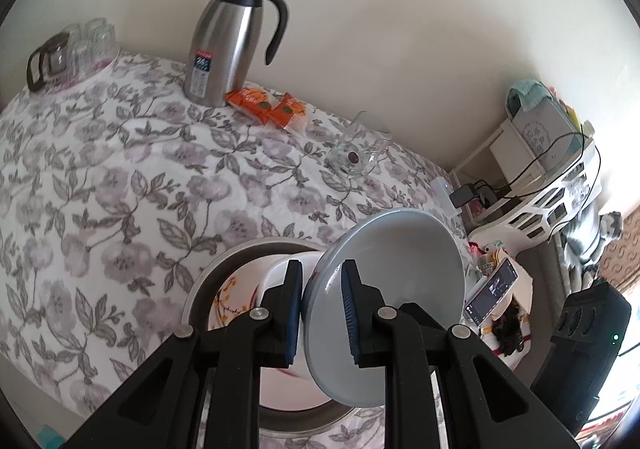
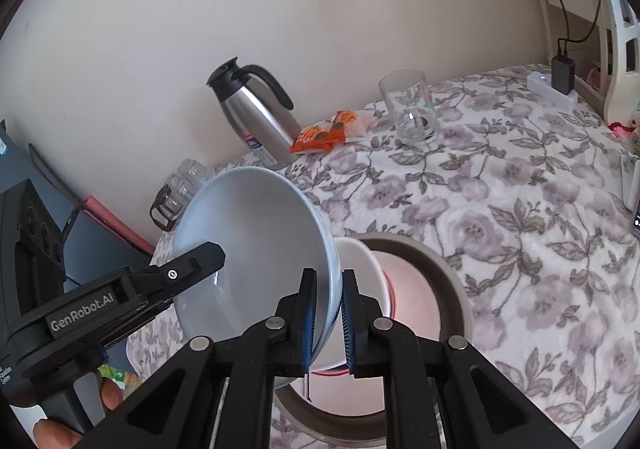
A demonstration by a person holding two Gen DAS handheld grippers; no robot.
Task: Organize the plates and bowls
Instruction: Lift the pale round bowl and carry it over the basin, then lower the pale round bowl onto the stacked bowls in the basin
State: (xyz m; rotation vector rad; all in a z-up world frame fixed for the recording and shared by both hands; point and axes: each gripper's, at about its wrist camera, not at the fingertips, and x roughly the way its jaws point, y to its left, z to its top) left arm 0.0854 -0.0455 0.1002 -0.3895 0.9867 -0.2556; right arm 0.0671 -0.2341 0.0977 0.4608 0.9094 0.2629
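A pale blue-grey bowl [image 1: 392, 289] [image 2: 256, 233] hangs tilted on edge above a steel basin [image 1: 208, 273] [image 2: 452, 281]. My left gripper [image 1: 322, 313] is shut on one side of its rim. My right gripper [image 2: 328, 323] is shut on the opposite side. In the right wrist view, the left gripper's upper finger [image 2: 200, 261] lies inside the bowl. In the basin sit a white bowl [image 1: 276, 273] [image 2: 360, 269] with a red band and a white plate [image 1: 232, 297] with a floral print, both partly hidden by the fingers.
On the floral tablecloth stand a steel jug [image 1: 228, 41] [image 2: 256, 117], orange snack packets [image 1: 268, 109] [image 2: 324, 133] and a glass mug [image 1: 356, 153] [image 2: 412, 109]. Several glasses [image 1: 92, 41] cluster at the far corner. A phone [image 1: 492, 293] and a white shelf [image 1: 540, 205] are beside the table.
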